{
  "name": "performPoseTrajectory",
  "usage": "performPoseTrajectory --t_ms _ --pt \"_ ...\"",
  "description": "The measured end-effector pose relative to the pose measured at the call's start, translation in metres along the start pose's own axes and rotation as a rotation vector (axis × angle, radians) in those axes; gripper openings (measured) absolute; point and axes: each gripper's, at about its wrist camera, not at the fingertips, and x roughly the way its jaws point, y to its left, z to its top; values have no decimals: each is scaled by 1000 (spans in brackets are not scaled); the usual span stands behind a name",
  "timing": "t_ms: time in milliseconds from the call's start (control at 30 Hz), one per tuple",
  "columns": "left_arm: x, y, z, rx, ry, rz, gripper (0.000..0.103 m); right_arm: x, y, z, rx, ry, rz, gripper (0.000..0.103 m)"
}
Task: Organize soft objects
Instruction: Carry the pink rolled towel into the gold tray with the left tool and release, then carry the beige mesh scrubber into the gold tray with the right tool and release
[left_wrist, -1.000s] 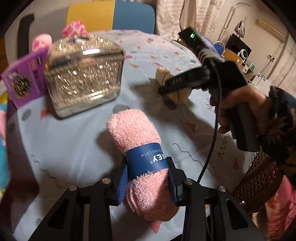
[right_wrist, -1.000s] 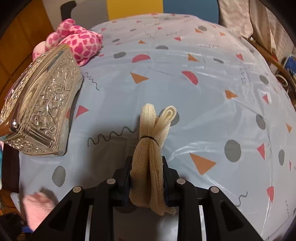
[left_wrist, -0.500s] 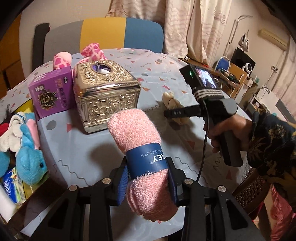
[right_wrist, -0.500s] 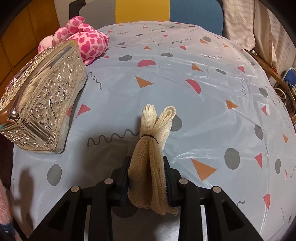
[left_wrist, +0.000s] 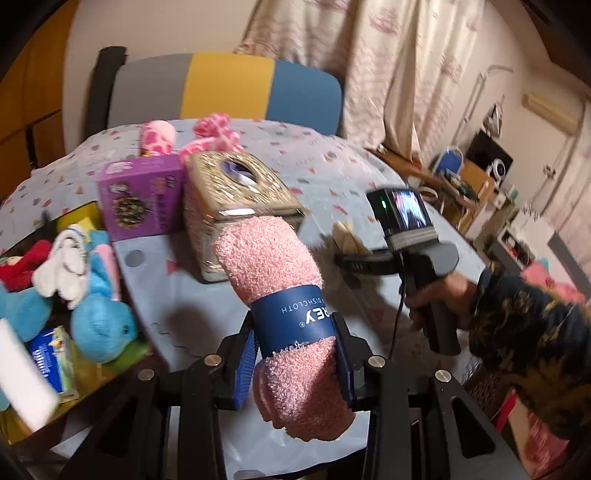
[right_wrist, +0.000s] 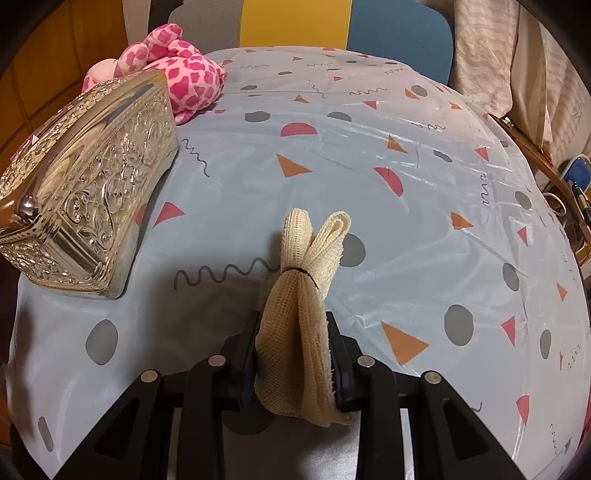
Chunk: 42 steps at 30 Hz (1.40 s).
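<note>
Covering nearly everything in both views, the round table (right_wrist: 369, 155) wears a pale blue cloth printed with triangles, dots and squiggles. Behind it stands a chair (left_wrist: 229, 88) with a grey, yellow and blue back, and pale curtains (left_wrist: 354, 55) hang to the right.

An embossed silver tissue box (right_wrist: 92, 195) sits on the left part of the table, with a purple carton (left_wrist: 142, 197) just beside it and a pink spotted plush toy (right_wrist: 184, 81) behind both. Off the table's left edge lies a heap of soft toys (left_wrist: 85, 295), blue, white and red among them, in what may be a bin; its walls are hard to make out.

The rolled pink dishcloth (left_wrist: 280, 295), banded with a dark blue paper sleeve, is clamped upright between the left gripper (left_wrist: 297, 358) pads, raised above the table in front of the tissue box, which it partly hides.

The cream mesh cloth bundle (right_wrist: 306, 295), tied by a thin black band, is pinched in the right gripper (right_wrist: 293, 363), its looped ends reaching over the tablecloth. From the left wrist view, the person's hand (left_wrist: 443, 295) in a dark patterned sleeve grips that tool's handle.
</note>
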Motion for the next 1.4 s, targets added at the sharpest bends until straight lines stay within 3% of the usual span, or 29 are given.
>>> performPoseTrajectory --t_ms 133,267,400,633,767,833,933,1167,1400 --pt "-25 24 7 -64 -47 14 38 -1 1 0 -8 1 -6 31" --pt "-51 72 15 -201 -100 57 38 -1 1 0 -15 3 -8 31" --pt "-68 127 15 -310 -137 173 38 -1 1 1 -22 5 -11 31" --pt "-42 198 1 -475 -20 227 39 0 1 2 -31 4 -12 31" --pt "-17 210 -10 -482 48 273 44 0 1 2 -31 4 -12 31" --pt "-10 211 -13 -474 58 274 52 0 1 2 -32 4 -13 31" --pt "-14 200 -10 -437 31 298 66 0 1 2 -32 4 -14 31" --pt "-45 176 -2 -334 -68 448 72 -1 3 2 -44 3 -29 30" --pt "-75 172 -9 -345 -122 536 78 -5 2 2 -14 37 -45 28"
